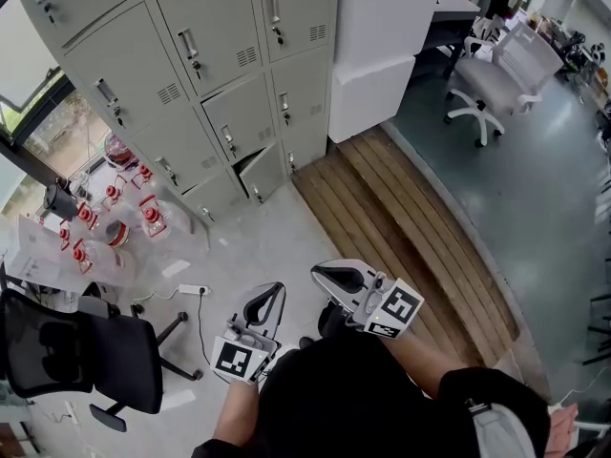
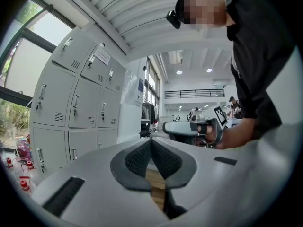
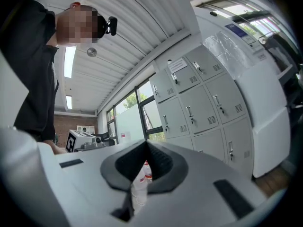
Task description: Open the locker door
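A bank of grey lockers [image 1: 220, 55] stands ahead of me, several steps away; it also shows as the lockers [image 2: 75, 112] and the lockers [image 3: 203, 103] in the two gripper views. One low locker door [image 1: 260, 175] hangs slightly ajar; the other doors look closed. My left gripper [image 1: 275, 292] [image 2: 151, 143] is held level in front of my body, shut with nothing between its pads. Beside it my right gripper [image 1: 323, 275] [image 3: 144, 145] is also shut and empty. Neither gripper touches the lockers.
A black office chair [image 1: 76, 351] stands at my left, near several clear bottles with red caps [image 1: 115, 222] and a power strip [image 1: 191, 290] on the floor. A wooden platform [image 1: 410, 218] runs on the right, with white cabinets [image 1: 377, 46] and a white chair [image 1: 501, 74] behind.
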Demonstrator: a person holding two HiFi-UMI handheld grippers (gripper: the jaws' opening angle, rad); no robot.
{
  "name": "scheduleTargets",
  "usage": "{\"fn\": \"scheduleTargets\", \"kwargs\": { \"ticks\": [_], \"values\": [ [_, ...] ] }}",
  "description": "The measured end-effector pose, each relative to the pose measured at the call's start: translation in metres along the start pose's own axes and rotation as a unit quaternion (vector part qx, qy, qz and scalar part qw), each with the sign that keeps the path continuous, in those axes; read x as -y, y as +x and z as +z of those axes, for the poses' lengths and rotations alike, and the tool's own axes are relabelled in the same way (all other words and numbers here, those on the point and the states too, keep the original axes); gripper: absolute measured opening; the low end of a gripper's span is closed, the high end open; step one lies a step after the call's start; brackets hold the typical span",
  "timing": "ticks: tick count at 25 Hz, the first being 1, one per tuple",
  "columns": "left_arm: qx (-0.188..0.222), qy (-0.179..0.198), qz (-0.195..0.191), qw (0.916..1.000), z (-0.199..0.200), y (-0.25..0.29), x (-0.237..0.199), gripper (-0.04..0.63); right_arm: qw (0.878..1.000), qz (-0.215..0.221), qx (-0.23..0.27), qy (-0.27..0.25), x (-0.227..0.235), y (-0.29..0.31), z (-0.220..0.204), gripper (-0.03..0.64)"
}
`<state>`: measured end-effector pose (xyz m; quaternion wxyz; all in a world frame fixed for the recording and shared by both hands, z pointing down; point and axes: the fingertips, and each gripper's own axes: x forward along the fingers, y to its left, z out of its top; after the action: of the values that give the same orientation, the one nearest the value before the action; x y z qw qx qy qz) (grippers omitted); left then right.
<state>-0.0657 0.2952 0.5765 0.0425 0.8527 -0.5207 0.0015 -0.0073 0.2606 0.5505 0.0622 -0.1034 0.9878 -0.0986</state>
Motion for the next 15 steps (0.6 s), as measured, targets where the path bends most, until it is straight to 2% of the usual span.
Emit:
{"fn": "scheduleTargets", "kwargs": {
  "ticks": [11, 15],
  "values": [
    [0.014, -0.019, 0.023, 0.9994, 0.021, 0.076, -0.047, 0.015, 0.999, 0.045, -0.001, 0.01, 0.074, 0.032, 0.016, 0.009],
    [0.004, 0.002, 0.034, 0.9994, 0.031, 0.11, -0.057, 0.015, 0.998, 0.056, -0.003, 0.018, 0.108, 0.033, 0.03, 0.009]
  ]
}}
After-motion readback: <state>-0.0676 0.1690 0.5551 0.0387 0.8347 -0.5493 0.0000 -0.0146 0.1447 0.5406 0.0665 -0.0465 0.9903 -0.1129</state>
